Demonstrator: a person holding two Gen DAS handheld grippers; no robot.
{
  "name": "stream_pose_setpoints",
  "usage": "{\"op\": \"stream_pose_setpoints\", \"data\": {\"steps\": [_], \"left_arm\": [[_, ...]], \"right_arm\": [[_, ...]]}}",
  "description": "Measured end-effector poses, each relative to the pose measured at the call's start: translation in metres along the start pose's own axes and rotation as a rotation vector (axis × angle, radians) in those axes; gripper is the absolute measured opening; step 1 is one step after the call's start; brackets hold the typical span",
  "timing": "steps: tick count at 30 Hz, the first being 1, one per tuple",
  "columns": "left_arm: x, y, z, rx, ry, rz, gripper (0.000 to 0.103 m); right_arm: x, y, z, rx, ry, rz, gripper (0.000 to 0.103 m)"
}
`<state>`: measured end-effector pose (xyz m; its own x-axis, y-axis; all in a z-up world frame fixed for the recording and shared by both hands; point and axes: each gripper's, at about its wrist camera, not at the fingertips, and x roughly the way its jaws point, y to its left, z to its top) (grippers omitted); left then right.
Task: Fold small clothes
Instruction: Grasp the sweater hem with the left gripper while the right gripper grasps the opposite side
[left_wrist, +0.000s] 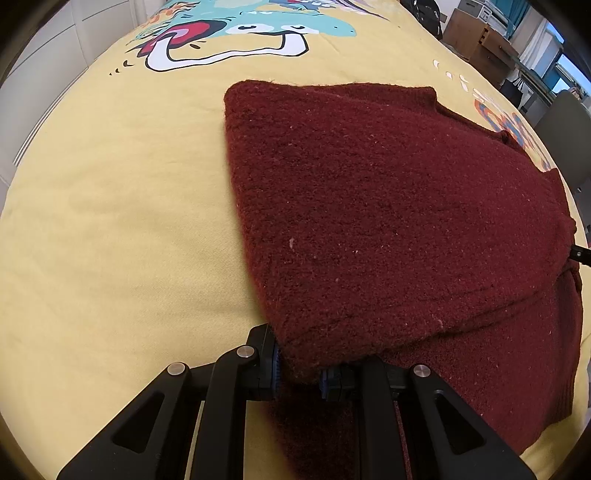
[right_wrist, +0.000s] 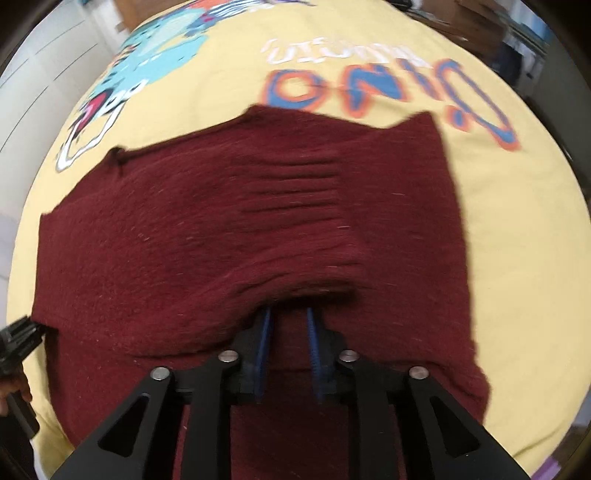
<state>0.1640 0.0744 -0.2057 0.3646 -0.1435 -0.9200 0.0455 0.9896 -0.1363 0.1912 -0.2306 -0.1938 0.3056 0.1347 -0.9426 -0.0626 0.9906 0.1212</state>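
Note:
A dark red knitted sweater (left_wrist: 388, 206) lies partly folded on a yellow printed bed cover (left_wrist: 110, 221). My left gripper (left_wrist: 299, 369) is shut on the sweater's near folded corner; the cloth hides the fingertips. In the right wrist view the sweater (right_wrist: 221, 236) spans the middle, with a ribbed band at its centre. My right gripper (right_wrist: 288, 321) has its blue pads (right_wrist: 264, 343) slightly apart with a fold of the sweater edge draped over their tips. The left gripper (right_wrist: 18, 332) shows at the sweater's left edge, and the right gripper's tip (left_wrist: 580, 254) at the sweater's right edge.
The bed cover (right_wrist: 517, 258) carries a cartoon dinosaur print (left_wrist: 240, 33) and large coloured letters (right_wrist: 369, 88). White cupboards (left_wrist: 44, 74) stand to the left. Shelves and boxes (left_wrist: 491, 40) stand beyond the bed at the far right.

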Motion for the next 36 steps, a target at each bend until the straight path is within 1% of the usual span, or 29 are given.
{"op": "stream_pose_setpoints", "data": {"steps": [1,2,4,7,9,11,13,16,17,18,19,20,21,22,24,27,29,33,36], "left_arm": [[0.000,0.000,0.000,-0.002,-0.001,-0.002,0.013],[0.001,0.001,0.001,-0.003,-0.001,-0.004,0.013],[0.000,0.001,-0.002,-0.003,-0.003,-0.005,0.013],[-0.002,0.004,-0.007,-0.005,-0.006,-0.007,0.013],[-0.002,0.004,-0.007,-0.007,-0.007,-0.006,0.013],[-0.003,0.004,-0.009,-0.007,-0.008,-0.004,0.013],[-0.004,0.004,-0.010,-0.009,-0.008,-0.004,0.013],[-0.005,0.004,-0.010,-0.010,-0.006,-0.004,0.014],[-0.005,0.004,-0.010,-0.010,-0.005,-0.004,0.014],[-0.005,0.004,-0.010,-0.010,-0.005,-0.003,0.014],[-0.005,0.004,-0.010,-0.010,-0.006,-0.002,0.014],[-0.006,0.003,-0.011,-0.008,-0.008,-0.001,0.014],[-0.007,0.003,-0.011,-0.003,-0.007,0.002,0.014],[-0.008,0.002,-0.012,0.001,-0.005,0.005,0.014],[-0.013,0.000,-0.012,0.006,0.000,0.008,0.013],[-0.019,-0.001,-0.013,0.013,0.000,0.005,0.013],[-0.020,-0.001,-0.015,0.021,0.003,0.001,0.013],[-0.012,-0.003,-0.018,0.021,0.015,0.018,0.013],[-0.012,-0.003,-0.018,0.013,0.016,0.024,0.014]], "right_arm": [[-0.005,-0.006,0.000,0.011,-0.001,-0.005,0.046],[-0.010,-0.011,0.001,0.020,-0.005,-0.005,0.065],[-0.021,-0.021,0.005,0.046,-0.024,-0.003,0.077],[-0.032,-0.035,0.017,0.084,-0.036,0.004,0.079],[-0.029,-0.037,0.027,0.092,-0.010,0.007,0.080],[-0.017,-0.033,0.039,0.100,0.022,0.019,0.080],[0.001,-0.029,0.045,0.101,0.068,0.007,0.080],[0.025,-0.019,0.046,0.080,0.134,0.007,0.080],[0.027,-0.015,0.044,0.072,0.129,-0.003,0.078],[0.026,-0.012,0.042,0.069,0.111,-0.011,0.068],[0.021,-0.010,0.040,0.067,0.081,-0.001,0.031],[0.017,-0.008,0.038,0.067,0.070,0.010,0.015],[0.014,-0.006,0.037,0.064,0.063,0.045,0.014],[0.011,-0.004,0.037,0.048,0.055,0.050,0.013],[0.001,-0.004,0.034,0.015,0.021,0.034,0.013],[-0.017,-0.021,0.026,0.049,-0.032,0.051,0.013],[-0.022,-0.028,0.020,0.047,-0.049,0.019,0.013],[-0.009,-0.033,0.014,0.023,-0.036,0.016,0.013],[0.002,-0.032,0.009,-0.013,-0.044,-0.024,0.015]]}}
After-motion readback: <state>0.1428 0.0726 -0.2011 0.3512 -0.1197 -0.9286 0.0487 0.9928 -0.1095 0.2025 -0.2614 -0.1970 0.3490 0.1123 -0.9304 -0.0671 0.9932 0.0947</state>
